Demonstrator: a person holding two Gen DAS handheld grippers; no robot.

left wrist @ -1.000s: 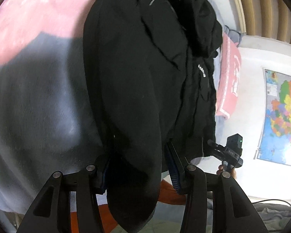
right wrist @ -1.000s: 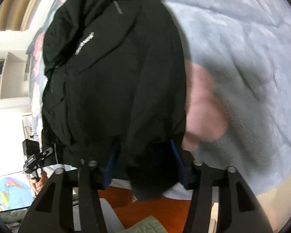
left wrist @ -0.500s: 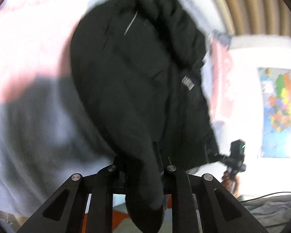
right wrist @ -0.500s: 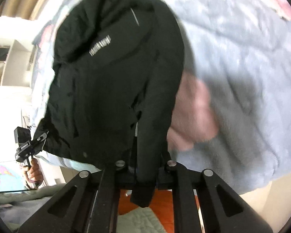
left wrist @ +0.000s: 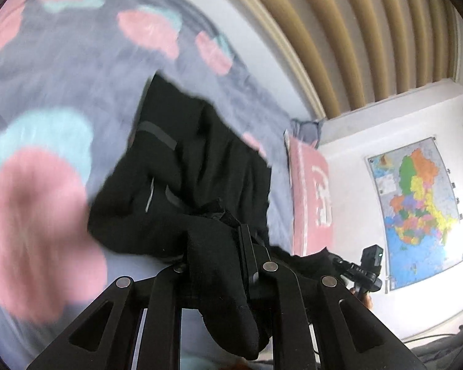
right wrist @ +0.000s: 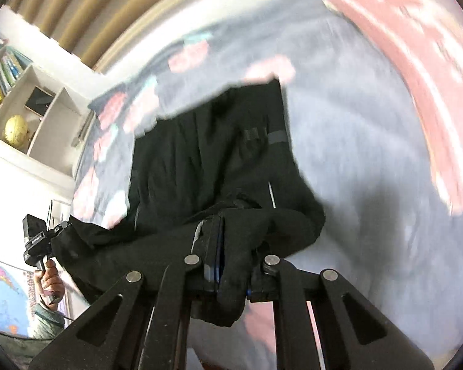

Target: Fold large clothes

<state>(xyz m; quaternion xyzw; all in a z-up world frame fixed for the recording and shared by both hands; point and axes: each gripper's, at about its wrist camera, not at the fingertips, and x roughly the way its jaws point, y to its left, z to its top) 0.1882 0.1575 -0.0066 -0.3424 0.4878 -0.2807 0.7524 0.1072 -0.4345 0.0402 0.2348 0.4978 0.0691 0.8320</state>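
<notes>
From my left wrist view I note a wall map (left wrist: 416,212); only the right wrist view shows a bookshelf (right wrist: 15,92). My left gripper (left wrist: 219,265) and right gripper (right wrist: 231,262) are each clamped tight on a fold of the black jacket (left wrist: 194,185), which hangs crumpled over the grey patterned blanket (left wrist: 77,77).

the black jacket (left wrist: 182,166) is a large dark garment with thin grey reflective strips, crumpled and hanging rather than spread flat. its near edge is bunched into two thick folds, one clamped at each end, so the cloth sags between them and trails away onto the grey blanket with pink and teal blotches. from the right wrist view the jacket (right wrist: 219,160) shows a straight far hem and a short grey tab near one side.
</notes>
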